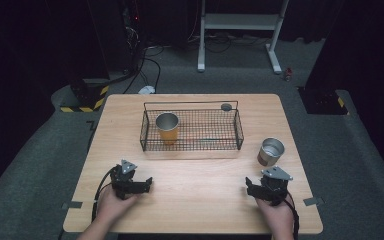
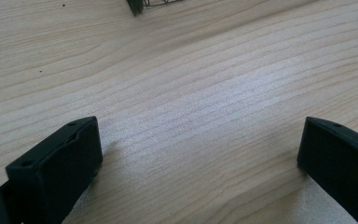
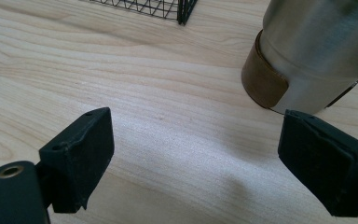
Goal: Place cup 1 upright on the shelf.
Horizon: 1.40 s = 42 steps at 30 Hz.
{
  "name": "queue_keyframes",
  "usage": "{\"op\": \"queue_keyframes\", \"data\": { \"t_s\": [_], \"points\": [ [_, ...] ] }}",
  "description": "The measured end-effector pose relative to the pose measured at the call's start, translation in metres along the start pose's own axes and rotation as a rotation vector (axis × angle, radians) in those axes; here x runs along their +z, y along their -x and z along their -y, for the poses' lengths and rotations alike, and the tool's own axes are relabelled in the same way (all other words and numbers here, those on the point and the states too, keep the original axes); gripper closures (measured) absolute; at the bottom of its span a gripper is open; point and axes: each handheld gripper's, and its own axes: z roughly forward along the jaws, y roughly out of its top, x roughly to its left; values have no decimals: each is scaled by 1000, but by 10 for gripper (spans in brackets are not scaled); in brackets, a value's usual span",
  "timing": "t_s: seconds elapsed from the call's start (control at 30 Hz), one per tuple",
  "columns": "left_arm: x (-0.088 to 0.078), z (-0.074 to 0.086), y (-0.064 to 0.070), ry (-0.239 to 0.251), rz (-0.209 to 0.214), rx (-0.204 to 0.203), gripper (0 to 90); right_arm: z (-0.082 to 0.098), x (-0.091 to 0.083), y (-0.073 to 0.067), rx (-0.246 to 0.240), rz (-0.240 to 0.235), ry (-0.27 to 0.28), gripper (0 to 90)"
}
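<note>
Just ahead of the wide-open, empty right gripper (image 3: 193, 158) and off to its right stands the steel cup (image 3: 317, 51), likely light, rigid and slick, best gripped across its brown sleeve (image 3: 263, 81).

In my right gripper view the steel cup (image 3: 314, 51) runs off the top and right edges, so its rim is cut away, and my right-hand jaw covers part of its base. The wire basket (image 3: 168, 8) shows just a corner at the top edge. From the high view, a small dark round thing (image 1: 226, 106) behind the basket is too tiny to identify.
</note>
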Motion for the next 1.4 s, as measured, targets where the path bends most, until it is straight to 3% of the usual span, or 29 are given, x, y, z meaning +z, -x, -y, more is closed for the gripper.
{"op": "queue_keyframes", "data": {
  "t_s": [0.5, 0.77, 1.0, 1.23, 1.4],
  "points": [
    [0, 0, 0, 2, -11, -19, 0, -9, -6, 12, 23, 16, 38, 101],
    [0, 0, 0, 3, -15, -21, 0, -12, 1, 21, 6, 47, 31, 99],
    [1, 0, 0, 6, -21, -32, 0, -15, 0, 29, 49, 55, 67, 93],
    [2, -1, 0, 6, -24, -36, 0, -18, 1, 37, 28, 84, 67, 92],
    [2, -1, 0, 5, -23, -37, 0, -21, 4, 40, 41, 91, 73, 92]
  ]
}}
